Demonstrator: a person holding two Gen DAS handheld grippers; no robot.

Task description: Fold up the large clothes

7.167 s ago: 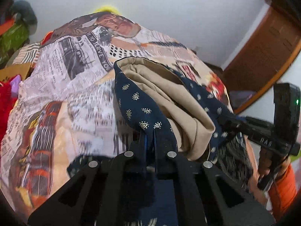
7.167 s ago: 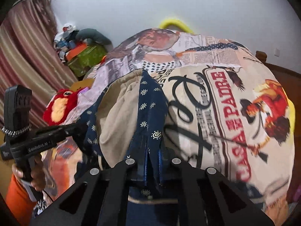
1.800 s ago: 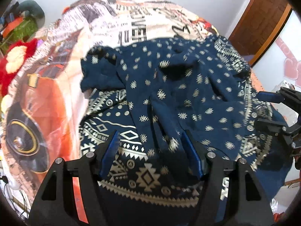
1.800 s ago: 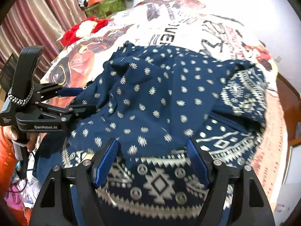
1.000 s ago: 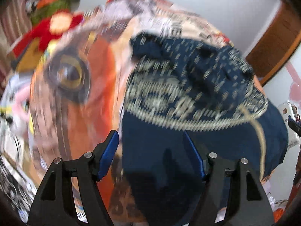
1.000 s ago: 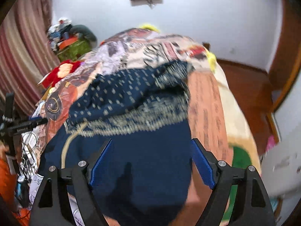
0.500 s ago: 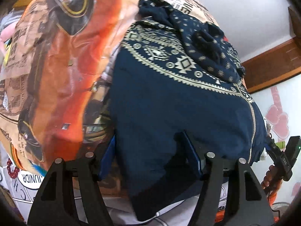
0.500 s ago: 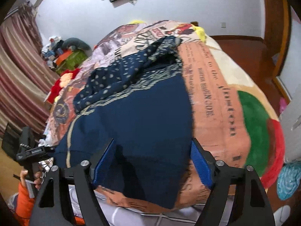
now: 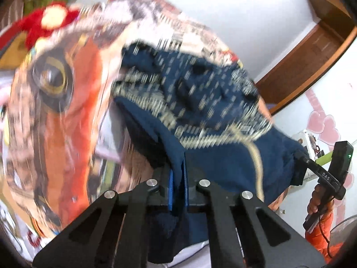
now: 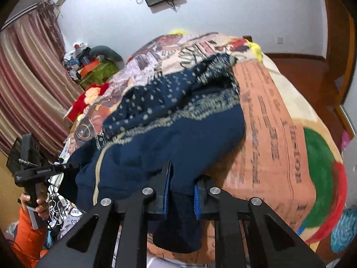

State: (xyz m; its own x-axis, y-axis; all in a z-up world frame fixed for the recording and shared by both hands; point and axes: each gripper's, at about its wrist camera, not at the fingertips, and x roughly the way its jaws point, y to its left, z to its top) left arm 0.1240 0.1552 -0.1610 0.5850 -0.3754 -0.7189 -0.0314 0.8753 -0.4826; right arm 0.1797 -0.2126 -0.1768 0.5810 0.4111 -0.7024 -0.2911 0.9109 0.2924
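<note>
Both claws are seen pinching the near hem of the navy garment (image 10: 178,138). Between the blue pads of the left gripper (image 9: 178,185) a thin fold of the plain dark cloth is clamped, its jaws having just been closing, so that almost no gap is left. The right gripper (image 10: 180,198) has likewise just been closing, and a thicker bunch of the same cloth is pressed between its pads, a loose end hanging below them. The garment is spread over the printed blanket (image 10: 279,134) on the bed: its plain navy part lies nearest the grippers, a band of pale patterned trim crosses its middle, and the dotted upper part is heaped toward the far side. In the left wrist view, which is heavily blurred, the gripped edge seems to be lifted off the blanket, though this cannot be told with certainty. Each gripper is also seen from the other's camera, held by a hand (image 10: 39,201) with an orange sleeve (image 10: 29,239). A red plush toy (image 10: 89,98) lies beside the bed near the striped curtain (image 10: 26,78).
</note>
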